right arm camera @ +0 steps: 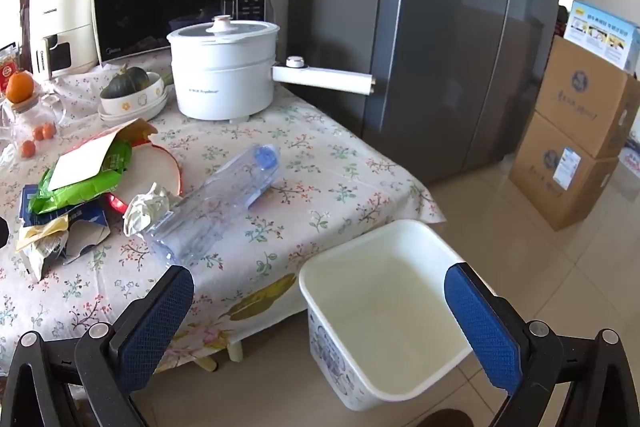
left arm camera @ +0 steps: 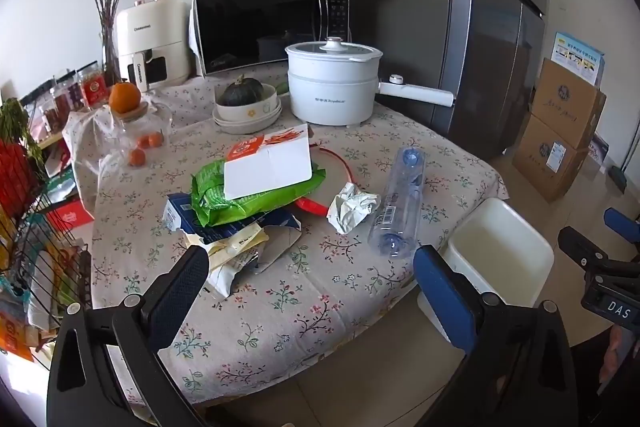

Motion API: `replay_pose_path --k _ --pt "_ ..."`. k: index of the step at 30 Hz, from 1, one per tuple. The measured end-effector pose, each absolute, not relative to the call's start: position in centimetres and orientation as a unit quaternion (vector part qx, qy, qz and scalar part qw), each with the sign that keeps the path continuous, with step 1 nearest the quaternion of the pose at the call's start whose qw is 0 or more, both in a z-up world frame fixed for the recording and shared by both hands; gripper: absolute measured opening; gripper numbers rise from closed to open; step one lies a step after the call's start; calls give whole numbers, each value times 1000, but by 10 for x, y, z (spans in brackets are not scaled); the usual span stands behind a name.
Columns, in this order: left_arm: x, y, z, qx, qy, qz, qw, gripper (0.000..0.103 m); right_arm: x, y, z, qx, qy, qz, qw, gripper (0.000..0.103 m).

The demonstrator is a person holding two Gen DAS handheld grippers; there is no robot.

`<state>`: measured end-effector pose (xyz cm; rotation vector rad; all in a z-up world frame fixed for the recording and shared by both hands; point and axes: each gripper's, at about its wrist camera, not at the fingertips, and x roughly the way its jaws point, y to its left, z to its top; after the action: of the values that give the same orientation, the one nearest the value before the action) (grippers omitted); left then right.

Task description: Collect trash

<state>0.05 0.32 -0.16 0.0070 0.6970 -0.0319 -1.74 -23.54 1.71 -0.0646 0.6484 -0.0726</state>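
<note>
Blue-padded fingers of the left gripper stand wide apart with nothing between them, hovering over the near edge of the bench, which wears a floral tablecloth. The right gripper also has its fingers spread apart and empty, held above the white square plastic bin that stands on the tiled floor just beside the bench's corner; the bin's inside looks bare.

All the trash lies on the bench, taking the bin as the landmark. Nearest to the bin is a clear plastic bottle with a blue cap, lying on its side. Just beyond the bottle, touching or almost touching it, sits a crumpled ball of white paper. Farther from the bin is a heap of wrappers: a green plastic bag topped by a flat white and orange card packet, with a torn dark blue carton and yellowish paper scraps beneath. A red ring-shaped piece shows from under the heap.

Well beyond the bin, at the back of the bench, stand a white electric pot with a long handle, a dark squash in a stack of bowls and a black microwave.
</note>
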Motion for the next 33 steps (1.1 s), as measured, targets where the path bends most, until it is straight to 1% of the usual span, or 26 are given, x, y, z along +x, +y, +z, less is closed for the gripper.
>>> replay_pose_path --k 2,5,6,7,8,33 --pt "1 4 -2 1 348 -17 937 103 -17 -230 12 -40 327 -37 944 103" --pt "3 7 -4 -3 357 -19 934 103 -9 -235 7 -25 348 -33 936 103" --pt "5 9 -4 -5 362 -20 932 103 -9 -236 7 -25 346 -33 937 103" --pt "2 1 -4 5 341 -16 940 103 -9 -236 7 -27 346 -34 937 103" --pt "1 0 -6 5 341 -17 940 103 -10 -235 4 -29 347 -36 937 103" --pt "3 5 -11 -2 356 -15 934 103 -14 -228 8 -35 338 -29 940 103"
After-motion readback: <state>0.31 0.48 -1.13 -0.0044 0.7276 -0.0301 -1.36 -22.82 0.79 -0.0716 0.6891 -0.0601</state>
